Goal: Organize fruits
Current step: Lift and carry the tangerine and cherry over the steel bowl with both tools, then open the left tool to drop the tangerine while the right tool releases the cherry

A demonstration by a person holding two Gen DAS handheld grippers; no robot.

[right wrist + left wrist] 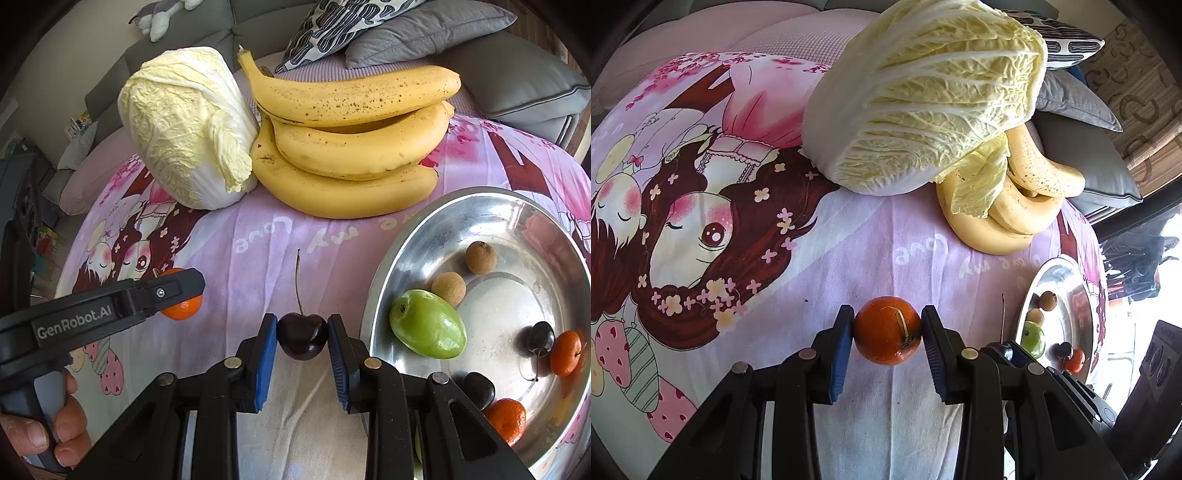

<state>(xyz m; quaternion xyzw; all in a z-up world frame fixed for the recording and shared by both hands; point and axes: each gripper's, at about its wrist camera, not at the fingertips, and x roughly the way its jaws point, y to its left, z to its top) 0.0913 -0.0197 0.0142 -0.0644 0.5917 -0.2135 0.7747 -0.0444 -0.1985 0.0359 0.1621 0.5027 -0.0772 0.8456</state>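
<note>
While both grippers grip fruit, metal bowl (399, 258) sits far right.
Left gripper (887, 328) clamps small orange (886, 330) above pink cloth (849, 251); right gripper (302, 334) pinches dark cherry (302, 335) just beside bowl's rim, bananas (354, 147) behind.

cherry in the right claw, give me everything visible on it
The cherry is dark, almost black red, glossy, round, with a dimple on top. A thin dark stem rises from the dimple, nearly straight. The right claw is shut on it, a blue pad pressed to each side. It sits over the pink printed cloth, just left of the metal bowl's rim; whether it touches the cloth cannot be told.
</note>
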